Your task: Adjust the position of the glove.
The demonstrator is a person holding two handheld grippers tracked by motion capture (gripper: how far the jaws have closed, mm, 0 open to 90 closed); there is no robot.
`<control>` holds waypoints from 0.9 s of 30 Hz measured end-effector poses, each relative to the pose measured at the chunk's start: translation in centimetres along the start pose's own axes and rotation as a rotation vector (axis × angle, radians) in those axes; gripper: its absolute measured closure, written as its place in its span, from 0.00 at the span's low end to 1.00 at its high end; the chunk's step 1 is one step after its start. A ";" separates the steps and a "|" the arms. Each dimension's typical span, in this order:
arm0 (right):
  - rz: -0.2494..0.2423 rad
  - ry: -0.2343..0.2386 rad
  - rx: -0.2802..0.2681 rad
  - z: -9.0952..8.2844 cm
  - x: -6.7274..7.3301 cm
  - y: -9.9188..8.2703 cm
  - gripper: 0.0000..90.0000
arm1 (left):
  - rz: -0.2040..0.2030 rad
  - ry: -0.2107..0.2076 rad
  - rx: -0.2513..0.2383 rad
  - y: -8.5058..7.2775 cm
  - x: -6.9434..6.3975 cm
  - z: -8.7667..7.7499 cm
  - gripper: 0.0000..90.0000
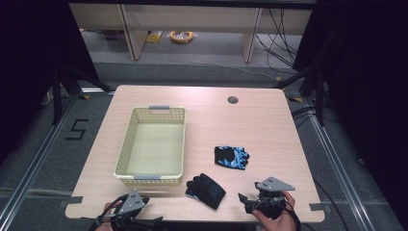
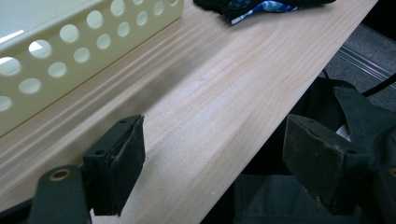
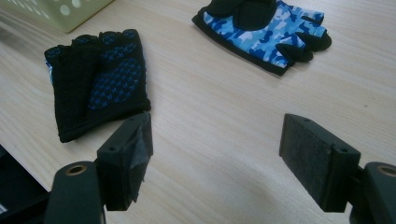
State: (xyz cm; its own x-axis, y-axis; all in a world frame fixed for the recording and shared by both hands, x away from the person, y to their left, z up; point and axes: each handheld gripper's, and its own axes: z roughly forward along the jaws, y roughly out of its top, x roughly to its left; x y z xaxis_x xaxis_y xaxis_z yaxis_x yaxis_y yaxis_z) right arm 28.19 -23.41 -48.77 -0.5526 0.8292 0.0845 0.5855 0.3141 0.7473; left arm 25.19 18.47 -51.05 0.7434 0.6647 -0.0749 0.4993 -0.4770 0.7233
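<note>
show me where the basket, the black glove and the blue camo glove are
basket (image 1: 126, 144), high view, on its left wall.
black glove (image 3: 100, 81), right gripper view, on its dotted palm.
blue camo glove (image 3: 268, 35), right gripper view, on its camouflage back.

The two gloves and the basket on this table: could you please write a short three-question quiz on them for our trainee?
1. True or false: the cream basket already holds a glove.
2. Which glove lies nearer the right claw: (a) the black glove, or (b) the blue camouflage glove?
3. How do the jaws of the left claw stand?

Key
1. False: the basket holds nothing.
2. (a).
3. Open, over the table's near edge, with nothing between them.
</note>
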 end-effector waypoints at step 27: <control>-0.022 0.033 0.008 2.3 2.5 2.4 0.47 | -0.015 -0.020 -0.006 0.0 -0.1 0.3 0.23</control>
State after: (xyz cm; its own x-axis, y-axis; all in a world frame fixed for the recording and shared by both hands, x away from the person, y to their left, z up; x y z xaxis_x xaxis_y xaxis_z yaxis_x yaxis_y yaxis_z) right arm 29.55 -19.56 -48.27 -0.5850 0.8061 0.0897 0.5772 0.3361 0.7442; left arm 25.29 18.24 -51.23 0.7445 0.6603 -0.0992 0.5077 -0.4633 0.7264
